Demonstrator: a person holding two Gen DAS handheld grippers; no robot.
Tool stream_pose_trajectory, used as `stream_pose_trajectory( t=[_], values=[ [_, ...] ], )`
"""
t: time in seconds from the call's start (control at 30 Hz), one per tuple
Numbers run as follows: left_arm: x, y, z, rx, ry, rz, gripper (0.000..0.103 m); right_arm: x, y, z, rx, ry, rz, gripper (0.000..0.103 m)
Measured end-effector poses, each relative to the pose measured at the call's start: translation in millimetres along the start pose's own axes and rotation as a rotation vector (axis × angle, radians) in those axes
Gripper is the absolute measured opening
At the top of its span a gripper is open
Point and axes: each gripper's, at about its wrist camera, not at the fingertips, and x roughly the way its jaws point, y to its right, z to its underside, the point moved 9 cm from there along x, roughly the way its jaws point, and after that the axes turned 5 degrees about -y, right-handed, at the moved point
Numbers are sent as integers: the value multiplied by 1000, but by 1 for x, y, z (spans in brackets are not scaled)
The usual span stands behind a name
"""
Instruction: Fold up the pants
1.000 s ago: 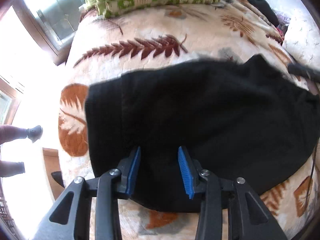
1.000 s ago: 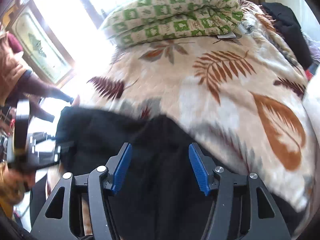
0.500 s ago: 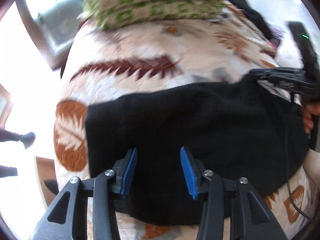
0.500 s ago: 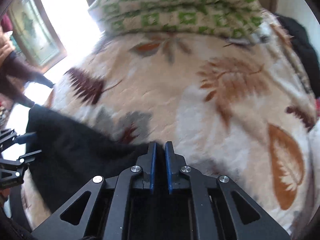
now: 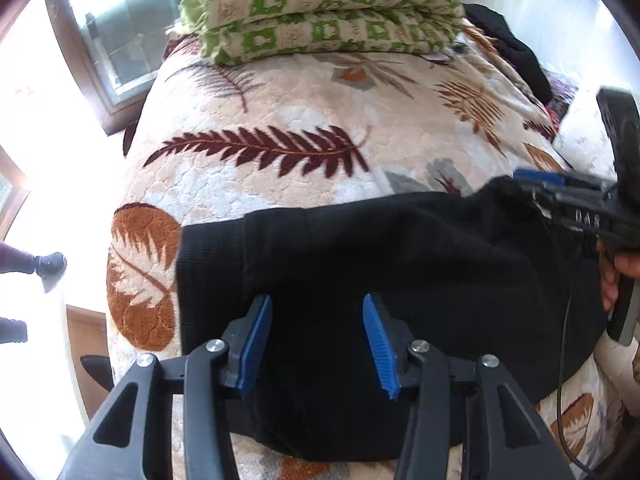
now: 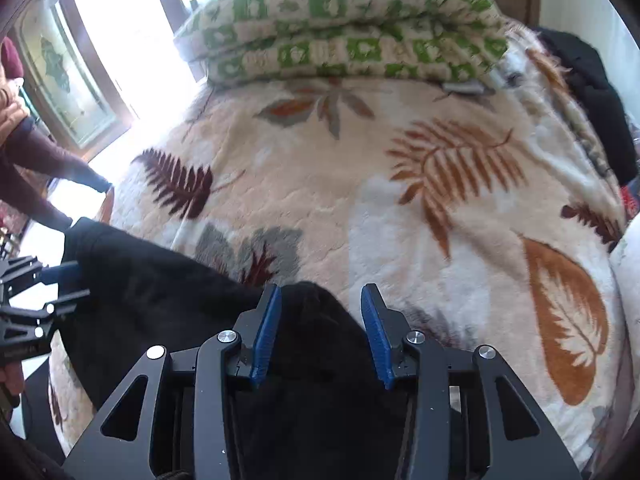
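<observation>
Between the blue-padded fingers of the left gripper [image 5: 316, 344]: black fabric only; jaws spread apart, clamping nothing, poised over the near part of the garment.

Right gripper [image 6: 320, 332]: jaws likewise parted, nothing pinched; a raised peak of black cloth sits in the gap between the pads. Whether the pads touch the cloth cannot be told.

Item: black pants [image 5: 380, 276], knit or fleece, plain, no markings. Laid crosswise over the near part of the bed, folded into a broad flat block. A ribbed band runs along the left end in the left wrist view. The far edge is straight; the near edge curves out of sight beneath the left gripper. Legs and waist cannot be told apart; dark cloth swallows most fold lines.

Support: bed [image 5: 280, 92] covered by a cream fleece blanket [image 6: 360, 184] printed with maroon, rust and grey leaves.

Beyond: a folded green-and-cream checked quilt [image 5: 320, 8] at the far end of the bed; a dark garment [image 5: 516, 56] heaped at the far right edge, partly cut off.

Periphery: windows [image 5: 116, 28] at left, overexposed; a person's legs [image 6: 44, 168] beside the bed, partly out of frame.
</observation>
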Motion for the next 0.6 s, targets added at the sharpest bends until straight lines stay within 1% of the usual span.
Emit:
stream_pose_trajectory(
  t=[0.03,0.07,0.1,0.13,0.17,0.27,0.3,0.33,0.37,0.4,0.43,0.47,0.5,0.53,0.57,0.6],
  values=[
    [1,-3,-3,-16,-6,11,50,2,-1,0,-5,-10,4,40],
    [0,-4,-3,-36,-7,34,50,0,1,-2,-10,5,24,40],
    [-1,-6,-3,-55,-5,59,50,-6,2,-6,4,35,4,40],
    [-2,-7,-3,-63,-5,72,50,-9,3,-6,19,44,-20,40],
    [-1,-7,-2,-59,-5,72,50,-12,6,-6,44,40,-48,40],
    [7,-6,-1,-36,-17,29,50,-8,6,-1,15,8,-45,40],
    [9,-6,-1,-36,-21,17,50,-3,2,2,-6,-13,-50,38],
    [12,-7,0,-33,-29,-1,50,3,-3,5,-28,-37,-50,24],
    [15,-8,0,-26,-39,-22,50,9,-7,9,-62,-60,-29,15],
    [19,-8,1,-6,-51,-60,50,13,-11,12,-100,-69,13,11],
    [21,-8,1,23,-55,-95,50,15,-11,11,-122,-63,44,9],
    [23,-6,1,48,-56,-120,50,14,-10,7,-125,-34,95,9],
    [24,-6,1,58,-56,-131,50,13,-5,3,-105,-16,119,8],
    [25,-7,1,52,-55,-127,50,11,4,-2,-69,8,162,8],
    [26,-9,0,43,-53,-119,50,11,16,-6,-40,21,229,8],
    [26,-11,0,33,-50,-107,50,15,25,-7,-17,9,260,8]
  ],
)
